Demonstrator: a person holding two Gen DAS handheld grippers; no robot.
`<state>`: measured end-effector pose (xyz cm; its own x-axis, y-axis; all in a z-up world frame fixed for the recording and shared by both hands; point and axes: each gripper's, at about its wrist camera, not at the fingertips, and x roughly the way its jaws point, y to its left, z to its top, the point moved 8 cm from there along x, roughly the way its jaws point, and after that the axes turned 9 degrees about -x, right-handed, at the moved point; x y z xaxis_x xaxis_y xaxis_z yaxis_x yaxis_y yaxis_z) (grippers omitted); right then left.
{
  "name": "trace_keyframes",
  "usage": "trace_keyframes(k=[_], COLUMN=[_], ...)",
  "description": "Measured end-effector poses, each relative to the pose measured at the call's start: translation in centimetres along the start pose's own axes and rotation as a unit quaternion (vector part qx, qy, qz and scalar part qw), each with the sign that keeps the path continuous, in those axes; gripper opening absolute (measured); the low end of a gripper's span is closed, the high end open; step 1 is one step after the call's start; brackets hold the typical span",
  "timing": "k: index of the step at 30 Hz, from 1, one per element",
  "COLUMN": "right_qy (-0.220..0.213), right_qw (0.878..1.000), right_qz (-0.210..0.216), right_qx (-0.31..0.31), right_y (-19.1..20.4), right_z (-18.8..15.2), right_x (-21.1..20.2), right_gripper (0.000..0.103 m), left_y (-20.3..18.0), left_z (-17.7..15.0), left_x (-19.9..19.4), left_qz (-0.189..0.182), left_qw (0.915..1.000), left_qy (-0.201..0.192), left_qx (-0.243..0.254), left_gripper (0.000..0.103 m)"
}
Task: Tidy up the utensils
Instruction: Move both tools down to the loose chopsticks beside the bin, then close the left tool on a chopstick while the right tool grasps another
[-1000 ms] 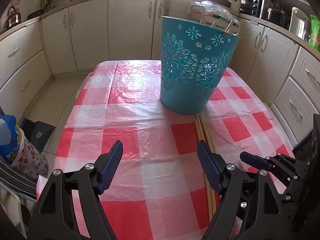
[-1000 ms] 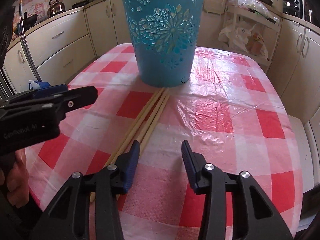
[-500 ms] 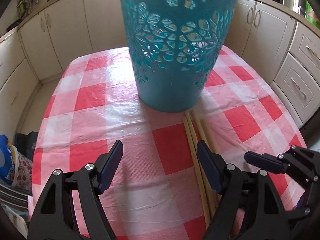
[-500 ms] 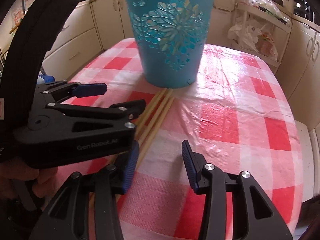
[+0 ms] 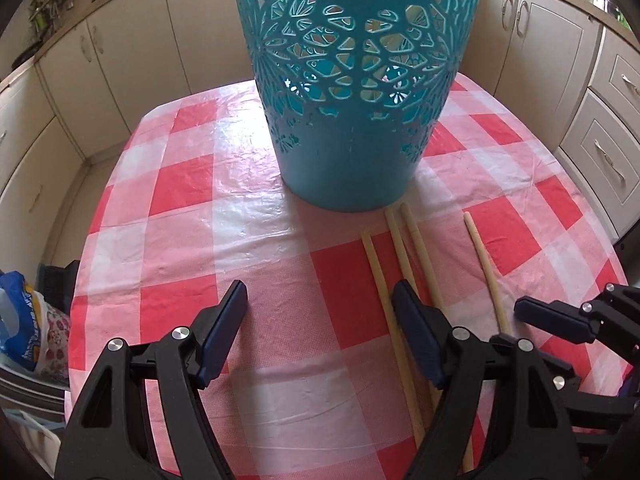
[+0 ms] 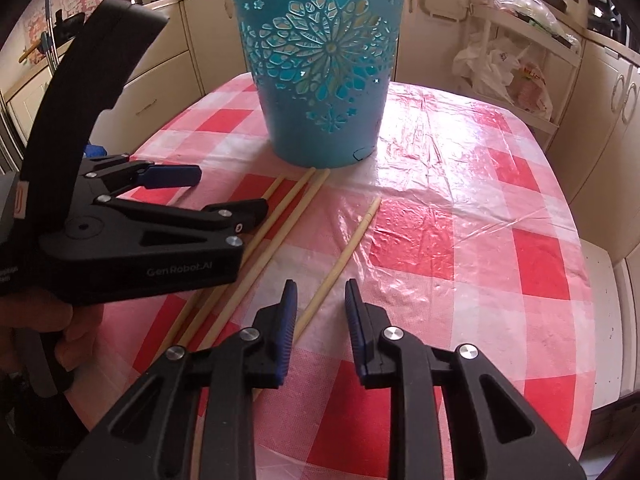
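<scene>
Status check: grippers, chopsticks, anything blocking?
Left gripper open, empty. Right gripper open, straddling the stray chopstick. Three chopsticks lie together beside it, tips near the teal basket. Nothing blocking.

One chopstick (image 6: 347, 251) now apart from bundle; right tongs (image 6: 318, 322) narrower

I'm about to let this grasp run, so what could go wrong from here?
The right gripper is open, its fingers astride the lone chopstick, which lies flat on the slick tablecloth and may skid away. The left gripper hovers close and could bump the three other chopsticks or the bucket.
</scene>
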<state>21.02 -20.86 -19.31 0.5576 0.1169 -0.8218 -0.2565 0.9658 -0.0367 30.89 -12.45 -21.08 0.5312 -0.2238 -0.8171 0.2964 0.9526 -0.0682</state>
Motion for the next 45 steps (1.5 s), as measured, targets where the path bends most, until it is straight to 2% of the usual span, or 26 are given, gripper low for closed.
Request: trace_keyframes(k=[2, 3, 4, 5, 6, 7, 10, 12, 15, 16, 17, 18, 19, 20, 22, 24, 27, 30, 32, 35, 40, 44, 45], right_qy=[0.003, 0.002, 0.002, 0.001, 0.003, 0.007, 0.020, 0.029, 0.028, 0.025, 0.021, 0.019, 0.023, 0.027, 0.030, 0.024, 0.014, 0.013, 0.017, 0.014, 0.005, -0.002, -0.004], right_qw=[1.000, 1.000, 1.000, 1.000, 1.000, 1.000, 0.997, 0.997, 0.998, 0.998, 0.998, 0.998, 0.997, 0.997, 0.997, 0.998, 0.997, 0.998, 0.999, 0.999, 0.999, 0.998, 0.998], right_qz=[-0.004, -0.002, 0.002, 0.004, 0.007, 0.015, 0.046, 0.040, 0.027, 0.024, 0.020, 0.019, 0.024, 0.026, 0.032, 0.045, 0.072, 0.057, 0.045, 0.026, 0.035, 0.062, 0.068], right_qx=[0.007, 0.011, 0.011, 0.006, -0.004, -0.015, -0.057, -0.058, -0.042, -0.043, -0.050, -0.059, -0.065, -0.070, -0.071, -0.044, 0.006, 0.001, -0.020, -0.042, -0.028, 0.007, 0.015], right_y=[-0.4, -0.6, -0.6, -0.5, -0.3, 0.0, 0.8, 0.2, -0.7, -0.6, -0.5, -0.2, 0.0, 0.2, 0.1, -0.6, -1.5, -1.3, -0.9, -0.3, -0.8, -1.6, -1.8], right_z=[0.3, 0.5, 0.7, 0.8, 0.9, 0.9, 0.5, 0.7, 1.3, 1.5, 1.7, 1.8, 1.7, 1.7, 1.4, 0.9, 0.4, 0.8, 1.2, 1.5, 1.4, 1.3, 1.4], right_x=[0.2, 0.3, 0.5, 0.7, 0.7, 0.7, 0.3, 0.4, 1.1, 1.3, 1.5, 1.5, 1.5, 1.4, 1.0, 0.7, 0.4, 0.6, 0.8, 1.0, 1.0, 1.1, 1.1], right_gripper=[0.025, 0.025, 0.024, 0.020, 0.012, 0.011, 0.009, 0.013, 0.017, 0.017, 0.016, 0.009, 0.008, 0.006, 0.006, 0.006, 0.006, 0.006, 0.006, 0.006, 0.006, 0.006, 0.006], left_y=[0.0, -0.1, -0.2, -0.4, -0.5, -0.6, -0.5, -0.5, -0.9, -1.1, -1.4, -1.6, -1.8, -1.8, -1.7, -0.9, 0.8, 2.0, 2.3, 2.3, 1.2, 0.3, 0.3], left_z=[0.3, 0.5, 0.5, 0.5, 0.4, 0.2, -0.3, -0.2, 0.3, 0.4, 0.4, 0.4, 0.2, 0.1, -0.3, -0.2, 1.5, 5.4, 8.6, 12.6, 17.7, 21.1, 22.2], left_x=[0.2, 0.1, 0.0, -0.2, -0.4, -0.6, -1.0, -1.0, -0.6, -0.5, -0.3, -0.3, -0.4, -0.5, -1.3, -3.1, -7.7, -13.5, -17.1, -19.6, -19.7, -20.5, -20.1], left_qz=[0.000, -0.001, -0.004, -0.010, -0.017, -0.026, -0.037, -0.039, -0.036, -0.025, -0.022, -0.029, -0.033, -0.031, -0.035, -0.039, -0.061, -0.083, -0.104, -0.120, -0.145, -0.149, -0.146], left_qw=[1.0000, 1.0000, 1.0000, 0.9999, 0.9998, 0.9996, 0.9991, 0.9988, 0.9985, 0.9985, 0.9984, 0.9981, 0.9978, 0.9976, 0.9976, 0.9985, 0.9962, 0.9831, 0.9665, 0.9465, 0.9239, 0.8941, 0.8892], left_qy=[-0.002, -0.005, -0.008, -0.009, -0.006, 0.000, 0.012, 0.025, 0.033, 0.030, 0.029, 0.031, 0.035, 0.034, 0.024, -0.001, -0.062, -0.162, -0.233, -0.297, -0.348, -0.408, -0.417], left_qx=[-0.003, -0.002, 0.000, 0.006, 0.010, 0.013, 0.019, 0.017, 0.026, 0.037, 0.043, 0.045, 0.046, 0.053, 0.054, 0.040, -0.001, -0.017, -0.026, -0.038, -0.069, -0.109, -0.119], left_gripper=[0.069, 0.060, 0.045, 0.025, 0.016, 0.008, 0.008, 0.008, 0.022, 0.022, 0.019, 0.012, 0.005, 0.004, 0.004, 0.004, 0.004, 0.004, 0.004, 0.004, 0.004, 0.004, 0.004])
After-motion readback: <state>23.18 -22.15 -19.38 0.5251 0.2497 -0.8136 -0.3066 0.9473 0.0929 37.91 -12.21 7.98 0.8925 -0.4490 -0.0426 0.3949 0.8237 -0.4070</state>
